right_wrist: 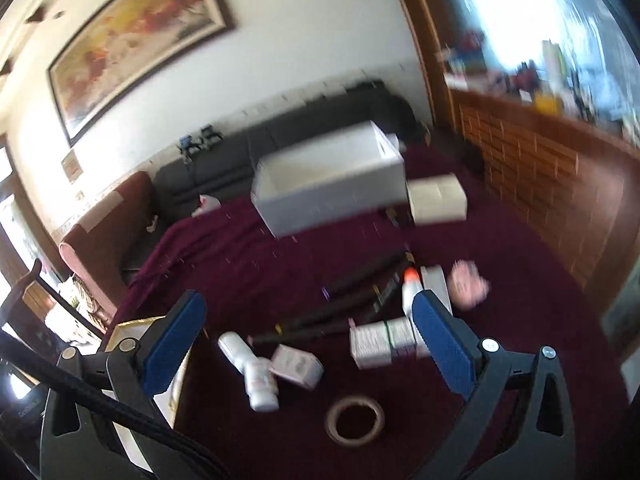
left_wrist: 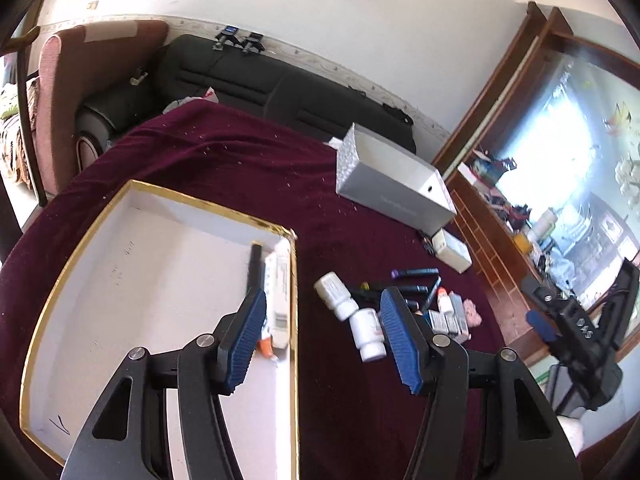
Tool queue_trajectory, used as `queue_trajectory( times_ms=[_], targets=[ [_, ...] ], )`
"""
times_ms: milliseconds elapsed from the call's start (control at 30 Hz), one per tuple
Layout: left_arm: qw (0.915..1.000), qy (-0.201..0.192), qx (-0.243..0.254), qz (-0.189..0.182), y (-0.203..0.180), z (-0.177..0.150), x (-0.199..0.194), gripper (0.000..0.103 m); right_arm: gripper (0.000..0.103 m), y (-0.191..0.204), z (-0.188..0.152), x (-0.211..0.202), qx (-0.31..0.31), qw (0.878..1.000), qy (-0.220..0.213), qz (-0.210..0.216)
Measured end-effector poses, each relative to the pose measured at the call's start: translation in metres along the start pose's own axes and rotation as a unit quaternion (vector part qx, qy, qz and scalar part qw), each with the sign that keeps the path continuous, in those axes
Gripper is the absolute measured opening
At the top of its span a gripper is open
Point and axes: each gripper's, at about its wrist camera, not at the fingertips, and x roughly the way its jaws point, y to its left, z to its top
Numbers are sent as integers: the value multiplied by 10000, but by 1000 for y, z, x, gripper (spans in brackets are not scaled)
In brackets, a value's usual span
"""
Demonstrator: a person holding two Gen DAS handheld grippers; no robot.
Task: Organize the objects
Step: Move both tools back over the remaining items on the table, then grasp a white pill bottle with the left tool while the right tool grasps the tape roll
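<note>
A white tray with a gold rim (left_wrist: pixel 120 264) lies on the maroon cloth. It holds a black marker (left_wrist: pixel 255 264), a long white carton (left_wrist: pixel 280 292) and an orange-tipped item (left_wrist: pixel 266 346). My left gripper (left_wrist: pixel 322 298) hangs open and empty above the tray's right edge. To the right of the tray lie two white bottles (left_wrist: pixel 334 294) (right_wrist: pixel 262 384), dark pens (left_wrist: pixel 412 274) (right_wrist: pixel 340 312), a glue bottle (right_wrist: pixel 410 288), small cartons (right_wrist: pixel 380 342) and a tape roll (right_wrist: pixel 354 420). My right gripper (right_wrist: pixel 308 304) is wide open above this pile and holds nothing. The right wrist view is blurred.
A silver box (left_wrist: pixel 396 184) and a small cream box (left_wrist: pixel 452 250) stand at the far side of the cloth. A pink object (right_wrist: pixel 468 284) lies by the cartons. A black sofa (left_wrist: pixel 248 80) runs behind the table, and a wooden cabinet (left_wrist: pixel 492 264) stands on the right.
</note>
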Motion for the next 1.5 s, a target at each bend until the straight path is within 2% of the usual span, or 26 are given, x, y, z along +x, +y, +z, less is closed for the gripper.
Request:
queue_trajectory(
  times_ms=[167,333,600,833,1200,1233,1267,1333,1500],
  targets=[
    [9988,475,6,102,-10,-13,30,54,103,-50,-18,20,386,9985,296,-268],
    [9955,856,274,300,-35,-32,65,54,103,-93,-29,29,676,9963,308,-430],
    [9868,1288,680,713,-66,-54,126,53,103,-118,-43,46,913,9949,256,-334],
    [9807,1392,993,944,-83,-61,161,53,103,-121,-43,47,983,9948,231,-161],
    [9791,1298,1205,996,-91,-60,181,53,103,-119,-47,54,991,9942,424,-39],
    [9790,1297,1220,991,-91,-60,181,51,103,-119,-47,55,991,9941,447,-49],
    [9790,1297,1225,989,-90,-59,181,41,103,-119,-48,55,995,9939,468,-51],
    [9793,1363,1213,875,-89,-58,179,30,103,-119,-48,56,993,9939,482,-73],
    [9820,1384,1124,617,-87,-58,167,30,103,-118,-50,61,950,9936,598,-132]
  ],
)
